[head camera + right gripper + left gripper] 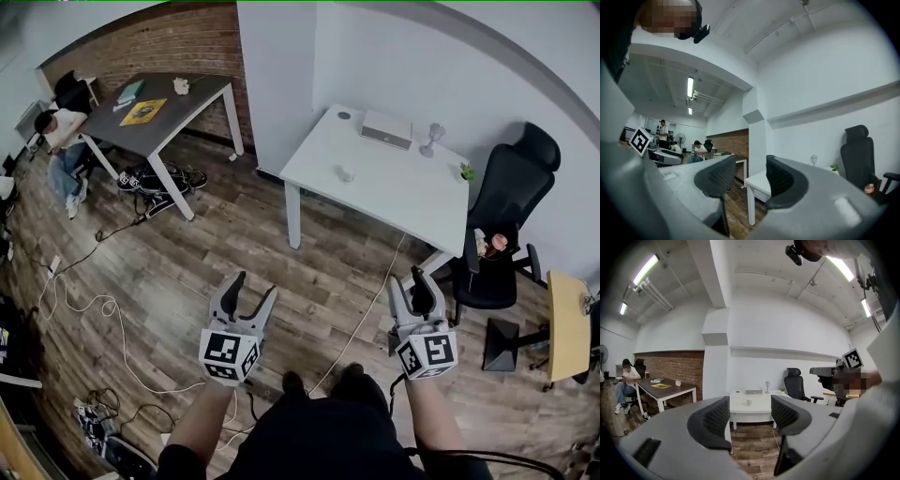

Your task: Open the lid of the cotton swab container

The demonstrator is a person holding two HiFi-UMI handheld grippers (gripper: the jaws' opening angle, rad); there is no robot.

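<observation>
Small pale container point(345, 174) near middle of white desk point(412, 202); lid too small to make out. Farther back on same desk: flat box point(386, 129); at right edge, plant point(466, 172). Black chair point(511, 187) just beside desk. Well apart from desk, over wood floor point(234, 234): left tool point(253, 287) and right tool point(409, 279), each with jaws apart, nothing between.

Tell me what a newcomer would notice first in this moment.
The left hand-held gripper and right hand-held gripper, both open and empty, hang over the wood floor at the bottom of the head view. Ahead stands a white table, a black office chair at its right; a person sits by a dark table far left.
</observation>
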